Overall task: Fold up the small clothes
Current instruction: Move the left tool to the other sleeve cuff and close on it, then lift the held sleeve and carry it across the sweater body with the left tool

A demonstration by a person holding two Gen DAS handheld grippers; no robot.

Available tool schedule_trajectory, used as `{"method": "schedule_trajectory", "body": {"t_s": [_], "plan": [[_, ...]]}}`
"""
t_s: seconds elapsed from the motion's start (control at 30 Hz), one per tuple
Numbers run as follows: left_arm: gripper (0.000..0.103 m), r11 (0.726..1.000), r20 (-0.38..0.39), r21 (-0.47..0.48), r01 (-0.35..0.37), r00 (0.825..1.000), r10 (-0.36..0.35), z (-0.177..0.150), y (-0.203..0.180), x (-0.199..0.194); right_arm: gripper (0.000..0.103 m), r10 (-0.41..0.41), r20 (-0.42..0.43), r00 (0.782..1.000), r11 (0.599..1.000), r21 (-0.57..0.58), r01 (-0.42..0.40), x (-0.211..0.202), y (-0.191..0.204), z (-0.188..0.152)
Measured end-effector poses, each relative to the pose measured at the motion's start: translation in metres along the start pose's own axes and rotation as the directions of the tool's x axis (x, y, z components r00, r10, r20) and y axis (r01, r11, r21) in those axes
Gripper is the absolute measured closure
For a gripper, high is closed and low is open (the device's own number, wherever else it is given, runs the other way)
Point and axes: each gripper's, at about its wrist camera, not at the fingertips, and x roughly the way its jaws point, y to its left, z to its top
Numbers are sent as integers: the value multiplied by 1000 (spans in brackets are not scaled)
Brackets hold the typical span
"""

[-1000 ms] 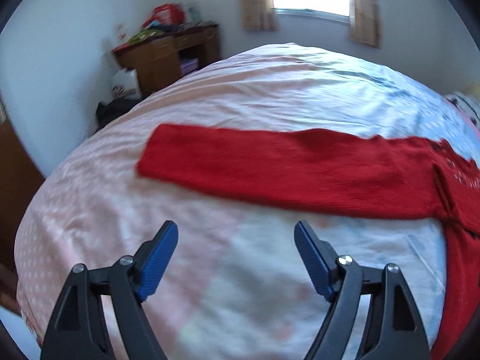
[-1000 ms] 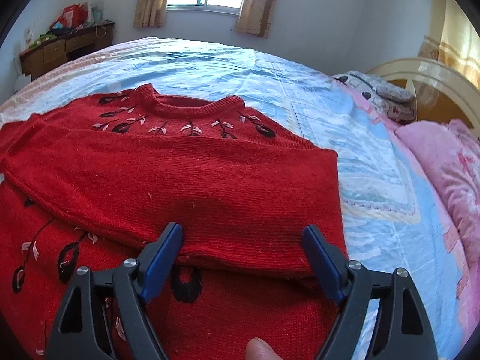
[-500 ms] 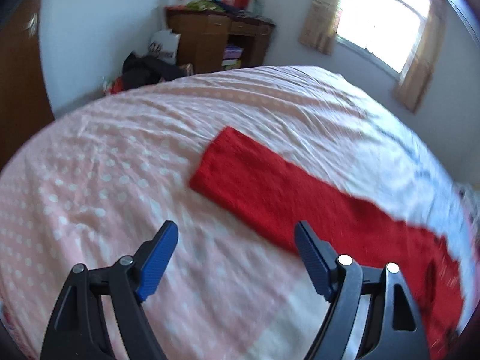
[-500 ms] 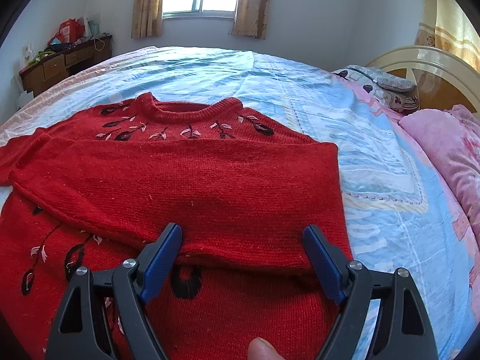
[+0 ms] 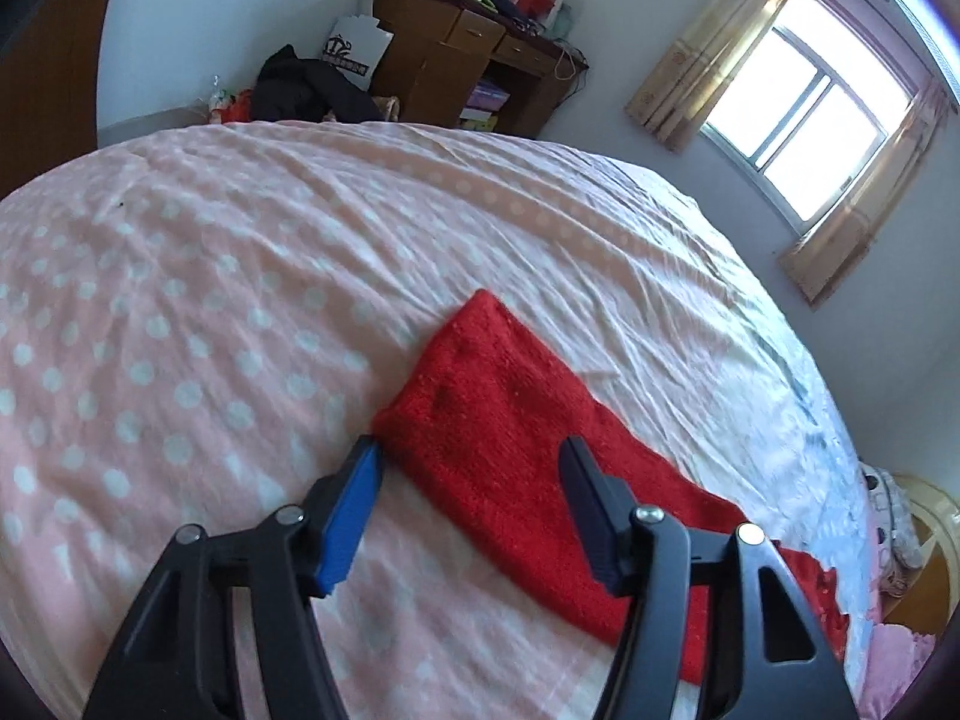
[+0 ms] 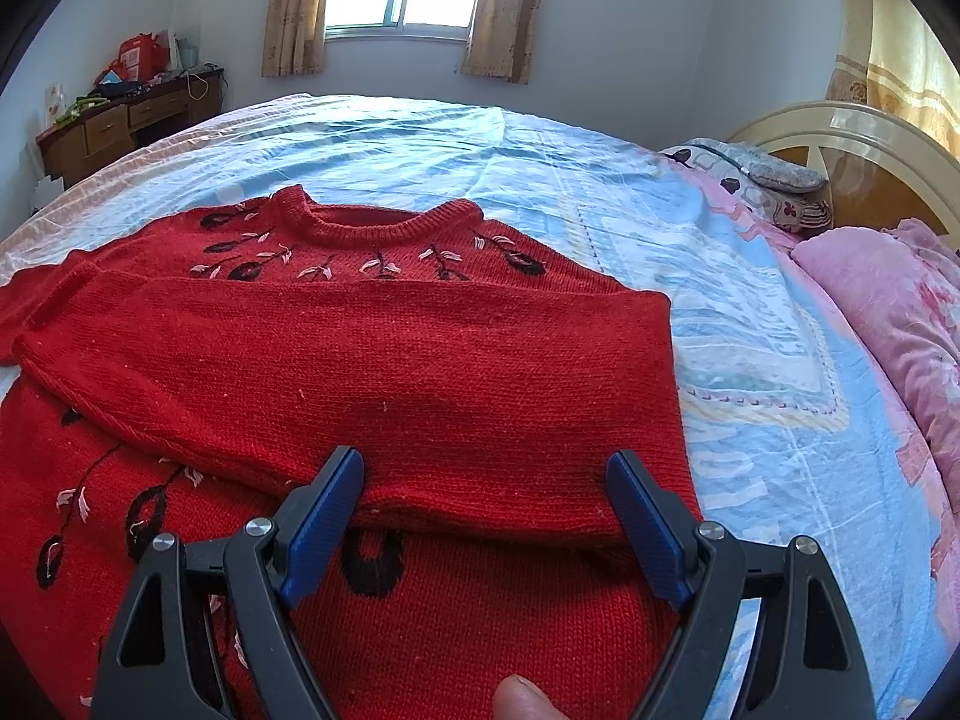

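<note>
Our left gripper [image 5: 471,468], jaws just closing but not yet pinching, straddles the cuff of the sweater's outstretched sleeve [image 5: 480,384], which runs down-right toward our wide-open right gripper [image 6: 483,495].

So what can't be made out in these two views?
- Left wrist: whether the left gripper pads touch the sweater sleeve; its shoulder end is hidden behind a finger.
- Right wrist: the sweater hem is cut off below, behind the right gripper.
</note>
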Motion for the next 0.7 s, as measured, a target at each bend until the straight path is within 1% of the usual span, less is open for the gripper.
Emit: {"method": "schedule_trajectory", "body": {"t_s": [0.03, 0.07, 0.1, 0.13, 0.17, 0.23, 0.3, 0.4, 0.47, 0.6, 0.7], "plan": [[47, 1000, 3, 5, -16, 1000, 16, 0, -1, 1, 19, -1, 0, 1000, 1000, 0, 1, 0, 0, 0], [62, 999, 9, 15, -39, 999, 39, 1, -3, 2, 19, -1, -1, 1000, 1000, 0, 1, 0, 0, 0], [75, 998, 14, 30, -61, 998, 61, 1, -4, 3, 19, 1, -1, 1000, 1000, 1, -1, 0, 0, 0], [92, 998, -1, 48, -50, 999, 50, 2, -6, 5, 19, 3, -1, 1000, 1000, 3, -3, 0, 0, 0], [94, 999, -16, 41, -35, 999, 36, 3, -4, 6, 19, 8, 1, 1000, 1000, 6, -8, -1, 0, 0], [95, 999, -17, 30, -26, 1000, 26, 6, -4, 1, 19, 30, 10, 1000, 999, 22, -30, -4, -3, 1], [95, 999, -4, 42, -29, 1000, 29, 7, -7, -7, 19, 41, 23, 999, 998, 40, -42, -7, -7, 1], [95, 997, 15, 78, -10, 1000, 9, 11, -18, -22, 19, 26, 35, 999, 999, 31, -28, -17, -10, 3], [95, 996, 17, 92, 18, 1000, -20, 15, -26, -34, 19, 29, 33, 999, 999, 16, -30, -24, -11, 4], [95, 988, 47, 132, 77, 995, -83, 25, -52, -59, 19, 54, 1, 999, 999, 1, -54, -35, -19, 2], [95, 981, 56, 150, 120, 990, -130, 28, -74, -76, 19, 59, 10, 998, 998, -8, -59, -49, -27, 1]]}}
